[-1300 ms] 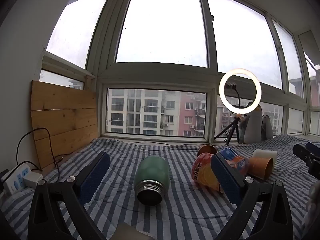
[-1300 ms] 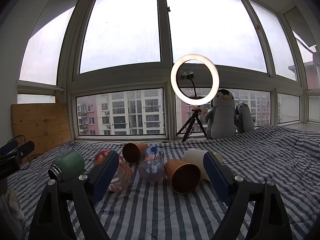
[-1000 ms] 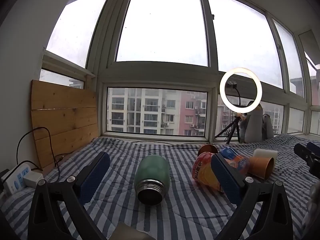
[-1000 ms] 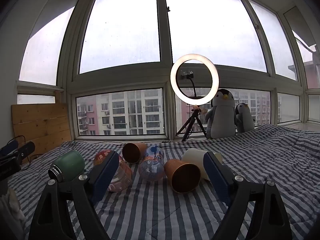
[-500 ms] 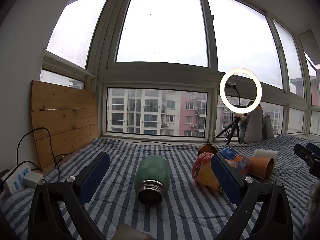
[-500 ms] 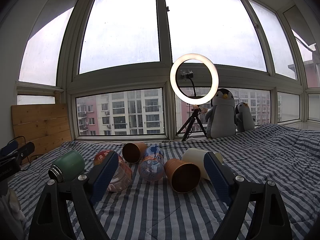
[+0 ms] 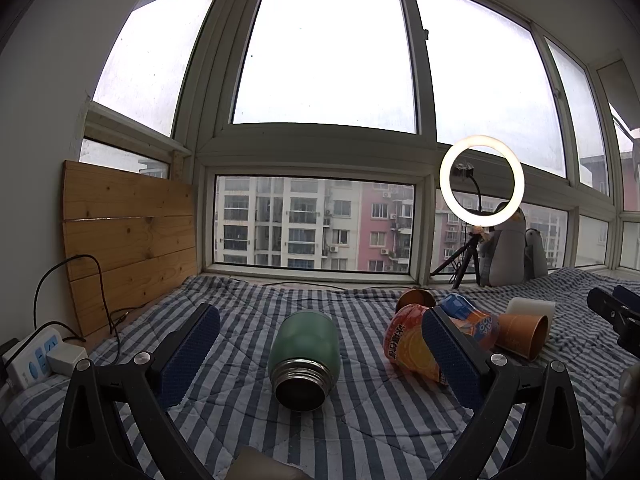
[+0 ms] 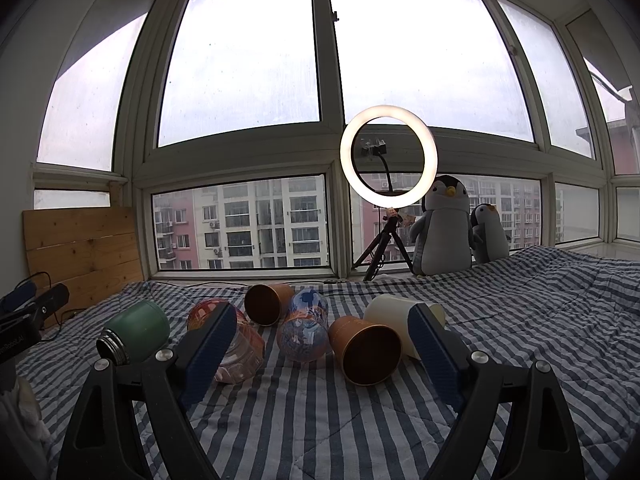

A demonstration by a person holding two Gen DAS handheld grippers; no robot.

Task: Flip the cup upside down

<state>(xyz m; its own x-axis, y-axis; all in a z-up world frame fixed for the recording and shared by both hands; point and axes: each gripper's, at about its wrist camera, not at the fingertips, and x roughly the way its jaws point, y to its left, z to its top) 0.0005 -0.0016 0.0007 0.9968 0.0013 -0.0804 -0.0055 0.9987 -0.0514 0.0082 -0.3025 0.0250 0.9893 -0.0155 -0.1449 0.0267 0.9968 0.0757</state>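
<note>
A green metal cup point(image 7: 303, 354) lies on its side on the striped blanket, its open mouth toward me, between the fingers of my open, empty left gripper point(image 7: 320, 348). It also shows in the right wrist view point(image 8: 134, 336) at the left. My right gripper point(image 8: 320, 344) is open and empty, with a brown paper cup point(image 8: 366, 350) lying on its side between its fingers. A second brown cup point(image 8: 266, 303), a cream cup point(image 8: 390, 314) and two clear printed cups point(image 8: 304, 328) lie on their sides around it.
A ring light on a tripod point(image 8: 388, 156) and two plush penguins point(image 8: 442, 228) stand by the window. A wooden board point(image 7: 124, 232) leans at the left, with a power strip and cables point(image 7: 36, 354) below it. The striped blanket point(image 8: 520, 300) stretches to the right.
Nothing has visibly moved beyond a slight camera drift; both grippers stay open and the cups lie as before.
</note>
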